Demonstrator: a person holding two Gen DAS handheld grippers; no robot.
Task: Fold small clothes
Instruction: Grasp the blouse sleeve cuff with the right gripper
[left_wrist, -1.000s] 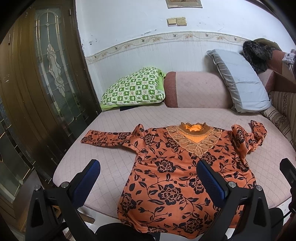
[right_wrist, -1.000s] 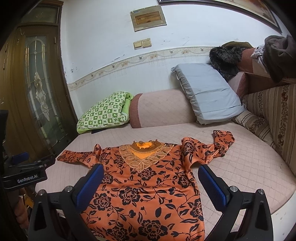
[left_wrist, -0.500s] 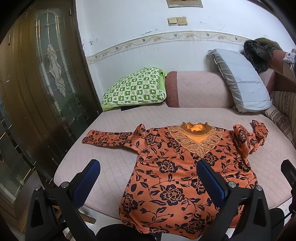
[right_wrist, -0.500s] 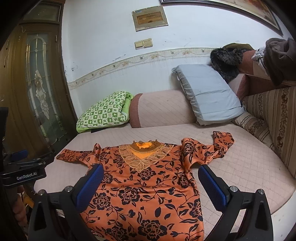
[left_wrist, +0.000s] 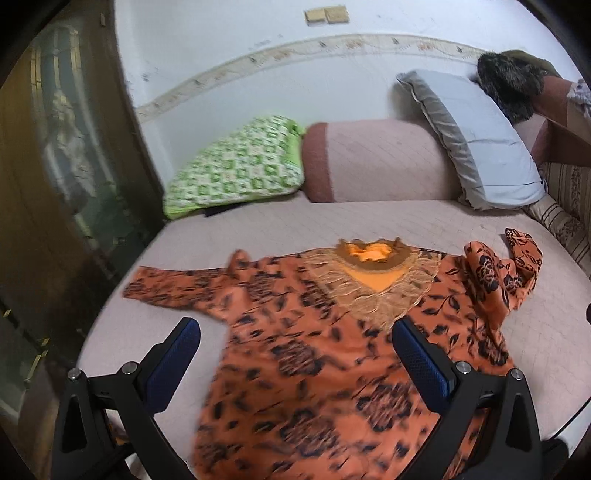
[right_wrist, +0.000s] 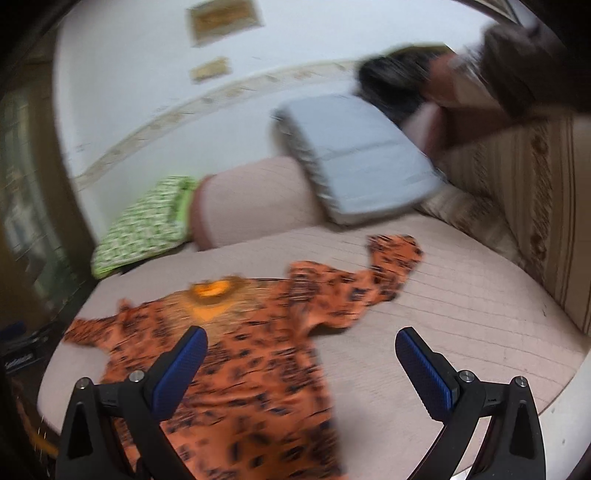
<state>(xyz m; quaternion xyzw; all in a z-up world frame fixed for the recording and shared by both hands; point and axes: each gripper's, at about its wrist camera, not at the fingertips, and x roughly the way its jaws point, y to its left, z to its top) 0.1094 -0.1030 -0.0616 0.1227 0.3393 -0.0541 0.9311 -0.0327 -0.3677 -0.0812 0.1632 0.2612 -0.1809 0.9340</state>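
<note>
The pink couch seat (left_wrist: 258, 221) is carrying an orange floral top (left_wrist: 314, 332), lying flat with its collar toward the backrest. The left gripper (left_wrist: 295, 354) is hovering spread wide over the top's body, touching nothing. The right gripper (right_wrist: 301, 360), equally spread, is hanging above what seems, through blur, the top's right edge.

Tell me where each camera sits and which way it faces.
Left wrist: on the left gripper, looking forward over the orange top's middle and neckline; only its own open jaws show.
Right wrist: on the right gripper, aimed further right, at the crumpled sleeve and bare cushion; its open jaws show, with part of the other gripper at the left edge.
Both share the top, green pillow, grey pillow and wall.
</note>
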